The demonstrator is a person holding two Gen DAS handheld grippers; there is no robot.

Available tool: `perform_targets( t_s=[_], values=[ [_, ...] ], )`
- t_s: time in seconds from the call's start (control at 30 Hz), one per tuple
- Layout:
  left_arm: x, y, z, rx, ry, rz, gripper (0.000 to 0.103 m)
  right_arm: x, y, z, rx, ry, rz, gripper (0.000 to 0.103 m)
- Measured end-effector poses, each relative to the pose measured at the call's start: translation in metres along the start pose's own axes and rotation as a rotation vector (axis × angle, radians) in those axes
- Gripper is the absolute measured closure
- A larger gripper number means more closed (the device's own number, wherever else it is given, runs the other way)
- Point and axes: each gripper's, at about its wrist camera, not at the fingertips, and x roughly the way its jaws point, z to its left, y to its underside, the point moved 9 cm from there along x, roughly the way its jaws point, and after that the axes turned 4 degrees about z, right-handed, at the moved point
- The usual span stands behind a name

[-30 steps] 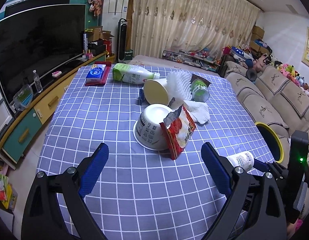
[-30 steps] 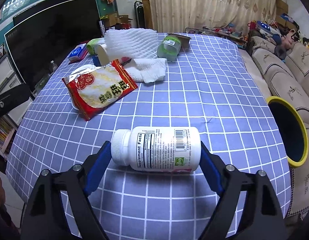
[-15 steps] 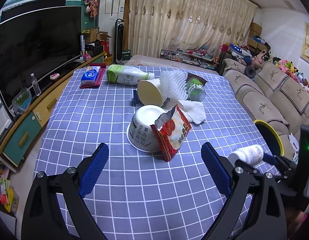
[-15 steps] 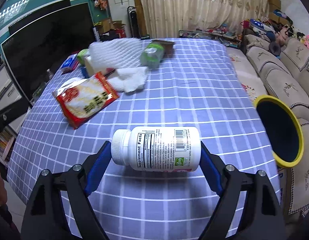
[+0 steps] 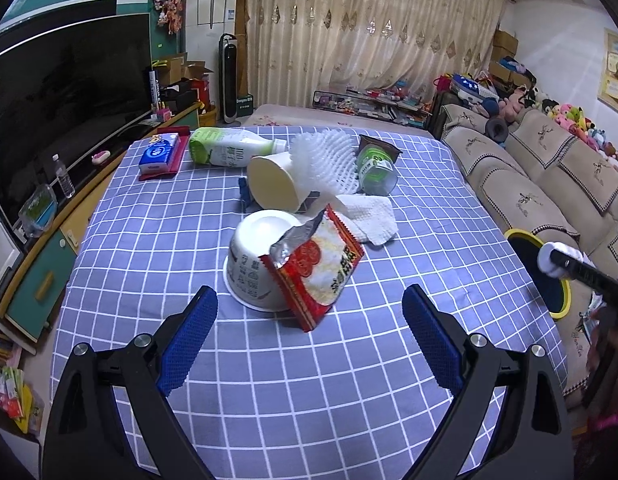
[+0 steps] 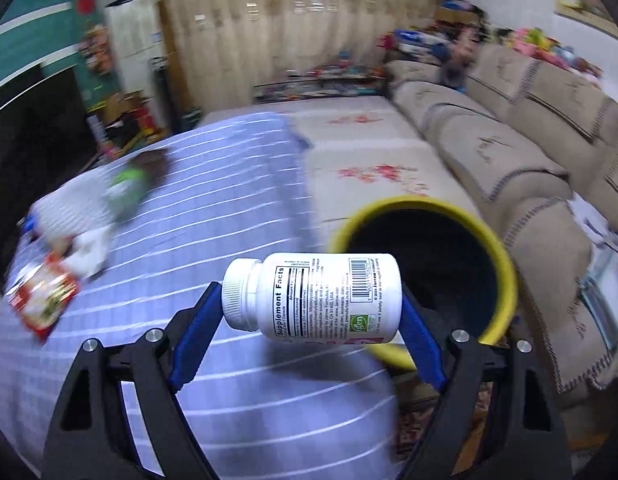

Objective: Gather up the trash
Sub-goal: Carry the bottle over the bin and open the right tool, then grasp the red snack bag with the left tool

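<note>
Swung off the table since a moment ago, the right gripper pinches a pill bottle crosswise, end to end, its base over the yellow-rimmed bin just ahead; left gripper hangs spread, empty, facing the remaining litter.

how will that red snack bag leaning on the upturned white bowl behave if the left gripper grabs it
The red snack bag looks torn open and crinkled, so it is probably floppy and very light, likely crumpling between the pads. It leans on the upturned white bowl, so a push would probably slide or topple it. Its foil lining may be slippery.
</note>
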Motion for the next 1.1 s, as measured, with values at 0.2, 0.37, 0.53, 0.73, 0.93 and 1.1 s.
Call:
perform_targets(
  t_s=[0.2,0.37,0.53,0.73,0.93,1.1],
  values=[
    [0.009,-0.002,-0.01,0.009,-0.007,0.012,0.011,0.052,-0.002,-0.067,0.064,0.113,0.112,0.023],
    [0.017,-0.001,-0.016,0.019,-0.019,0.028,0.011,0.104,0.017,-0.093,0.051,0.17,0.25,0.023],
    [0.022,0.0,-0.02,0.024,-0.028,0.041,0.011,0.135,0.032,-0.103,0.051,0.185,0.337,0.023],
    [0.031,0.001,-0.024,0.032,-0.026,0.057,0.011,0.147,0.04,-0.111,0.054,0.2,0.375,0.023],
    [0.035,0.0,-0.022,0.031,-0.028,0.058,0.011,0.14,0.036,-0.109,0.058,0.197,0.354,0.023],
    [0.036,-0.004,-0.015,0.03,-0.029,0.045,0.011,0.125,0.031,-0.104,0.055,0.177,0.314,0.023]
  ],
)
